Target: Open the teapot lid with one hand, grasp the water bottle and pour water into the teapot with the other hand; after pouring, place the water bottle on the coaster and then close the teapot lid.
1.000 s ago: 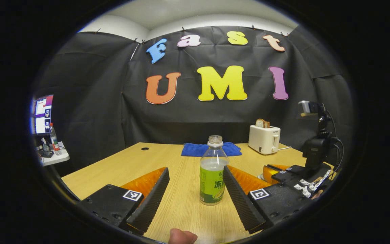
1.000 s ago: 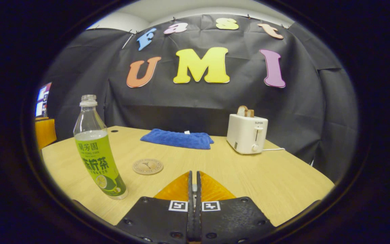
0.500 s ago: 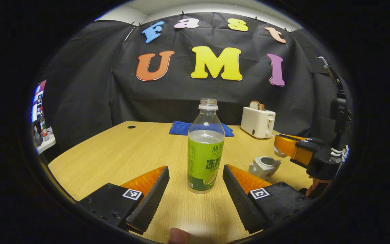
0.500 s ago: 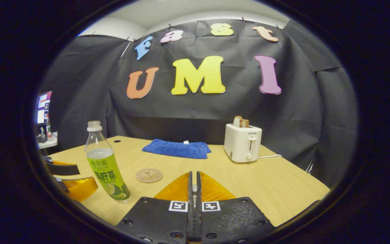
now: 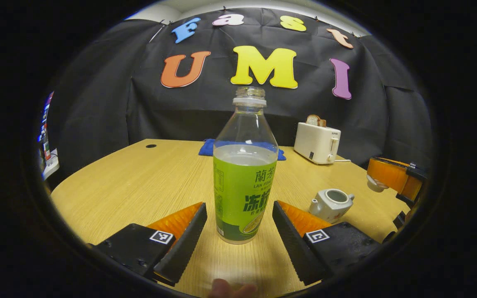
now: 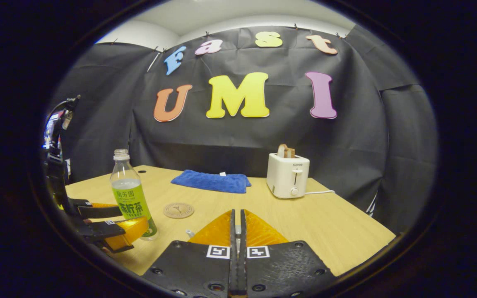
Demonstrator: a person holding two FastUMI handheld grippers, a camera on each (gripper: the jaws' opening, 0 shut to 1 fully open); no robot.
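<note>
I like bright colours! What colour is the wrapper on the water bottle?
Green, on the water bottle; clearest in the left gripper view.

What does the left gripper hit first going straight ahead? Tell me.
The water bottle. It stands upright on the table, centred between the open fingers of the left gripper and close ahead, not yet touched as far as the left gripper view shows.

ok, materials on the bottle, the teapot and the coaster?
Bottle: clear plastic by the look, glossy, with a printed green wrap; liquid shows through above the label. Teapot: likely glazed ceramic, whitish and smooth, lid off. Coaster: looks like wood or cork, a matte tan disc with a dark mark; too small to tell which.
</note>
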